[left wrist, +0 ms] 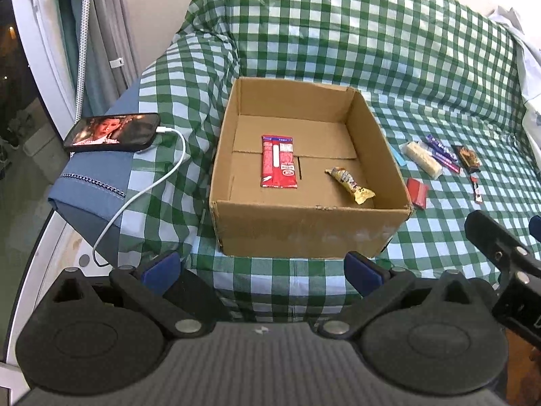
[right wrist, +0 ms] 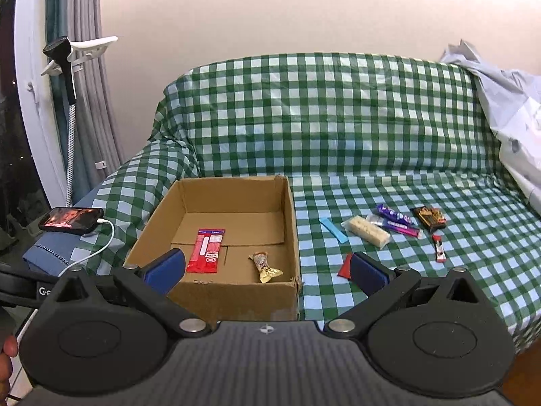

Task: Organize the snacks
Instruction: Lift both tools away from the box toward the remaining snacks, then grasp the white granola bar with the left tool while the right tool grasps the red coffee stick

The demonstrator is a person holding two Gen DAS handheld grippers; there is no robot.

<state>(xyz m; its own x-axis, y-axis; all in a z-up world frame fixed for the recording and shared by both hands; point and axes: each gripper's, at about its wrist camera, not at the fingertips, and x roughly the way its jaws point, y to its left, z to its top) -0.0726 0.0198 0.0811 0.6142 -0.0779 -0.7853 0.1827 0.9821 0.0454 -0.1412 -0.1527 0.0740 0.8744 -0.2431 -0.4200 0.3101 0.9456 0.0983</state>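
An open cardboard box (left wrist: 311, 233) (right wrist: 233, 299) sits on a green checked sofa cover. Inside lie a flat red snack packet (left wrist: 279, 161) (right wrist: 207, 250) and a gold wrapped bar (left wrist: 351, 184) (right wrist: 264, 265). Right of the box lie loose snacks: a small red packet (left wrist: 418, 192) (right wrist: 344, 265), a white bar (left wrist: 424, 159) (right wrist: 368, 231), a blue strip (right wrist: 333, 230), purple bars (left wrist: 443, 152) (right wrist: 397, 221), a dark packet (left wrist: 467, 158) (right wrist: 428, 218) and a thin red stick (left wrist: 476, 190) (right wrist: 438, 248). My left gripper (left wrist: 263, 272) and right gripper (right wrist: 267, 269) both stand open and empty, in front of the box.
A phone (left wrist: 113, 132) (right wrist: 71, 220) with a lit screen and a white charging cable (left wrist: 148, 186) rests on the blue armrest at left. A pale cloth (right wrist: 507, 108) is heaped at the sofa's right end. Curtains and a window frame stand at far left.
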